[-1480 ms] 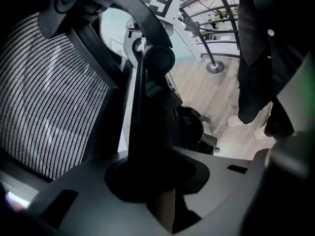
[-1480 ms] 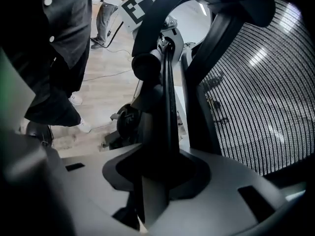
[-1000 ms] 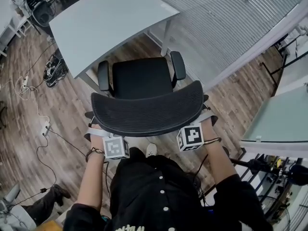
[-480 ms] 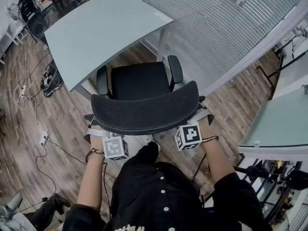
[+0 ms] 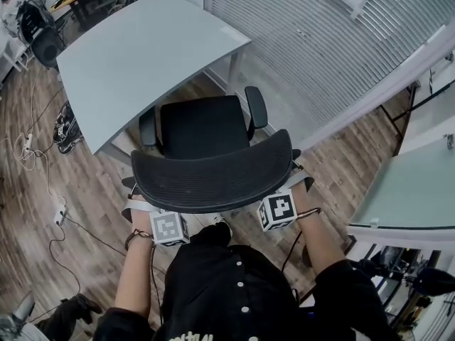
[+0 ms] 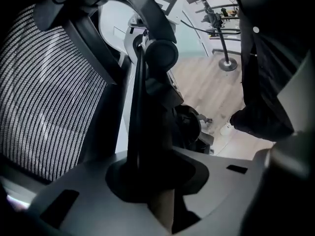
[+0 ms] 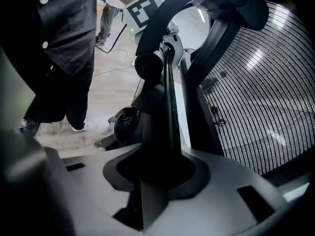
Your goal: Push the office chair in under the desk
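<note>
The office chair (image 5: 213, 172) stands on the wood floor (image 5: 92, 183) facing the desk (image 5: 142, 48). Its seat (image 5: 202, 123) is right at the desk's near edge and wholly in sight, not under the top. The left armrest (image 5: 147, 126) is just beside that edge, and the right armrest (image 5: 256, 106) is near the desk's right leg.

The head view gives this layout, but the curved mesh backrest covers both sets of jaws there. Only the two marker cubes, left (image 5: 169, 227) and right (image 5: 277, 210), show at its near rim, with the person's forearms behind them.

The gripper views look from behind the backrest. The left gripper (image 6: 157, 181) has its jaws clamped on a black upright bar (image 6: 140, 107) of the chair's back frame, with mesh filling the left. The right gripper (image 7: 155, 173) is clamped the same way on a bar (image 7: 170, 107), with mesh on the right. Both have just closed a little tighter. These views also show the chair's dark base (image 6: 189, 129) low behind the bar and the person's dark trousers (image 7: 59, 82), which the head view hides.

Further out, cables and a white power strip (image 5: 60, 212) lie on the floor at the left. A second pale table (image 5: 412, 183) stands at the right, and a ribbed grey wall (image 5: 320, 41) runs along the far right.
</note>
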`<move>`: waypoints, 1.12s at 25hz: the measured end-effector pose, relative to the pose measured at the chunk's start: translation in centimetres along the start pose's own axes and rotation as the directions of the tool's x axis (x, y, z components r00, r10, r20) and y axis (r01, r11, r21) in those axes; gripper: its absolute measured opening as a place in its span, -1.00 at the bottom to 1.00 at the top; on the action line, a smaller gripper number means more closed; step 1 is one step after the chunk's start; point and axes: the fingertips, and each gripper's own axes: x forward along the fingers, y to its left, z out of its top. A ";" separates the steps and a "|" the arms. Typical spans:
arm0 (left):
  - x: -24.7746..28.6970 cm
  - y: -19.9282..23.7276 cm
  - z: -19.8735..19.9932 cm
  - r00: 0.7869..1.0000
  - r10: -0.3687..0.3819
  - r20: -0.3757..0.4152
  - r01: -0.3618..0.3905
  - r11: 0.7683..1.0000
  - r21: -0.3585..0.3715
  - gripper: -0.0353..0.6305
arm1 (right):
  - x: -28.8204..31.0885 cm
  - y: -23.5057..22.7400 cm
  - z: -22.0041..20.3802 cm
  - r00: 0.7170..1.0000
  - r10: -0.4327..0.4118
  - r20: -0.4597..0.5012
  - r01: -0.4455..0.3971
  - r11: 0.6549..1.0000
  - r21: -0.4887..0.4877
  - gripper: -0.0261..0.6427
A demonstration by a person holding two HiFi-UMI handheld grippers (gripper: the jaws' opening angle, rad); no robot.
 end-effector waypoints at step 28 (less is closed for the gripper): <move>5.6 4.0 5.3 0.992 -0.042 -0.123 0.025 0.990 -0.139 -0.60 | 3.6 -6.3 -7.7 0.984 0.086 0.156 -0.063 0.986 -0.152 -0.56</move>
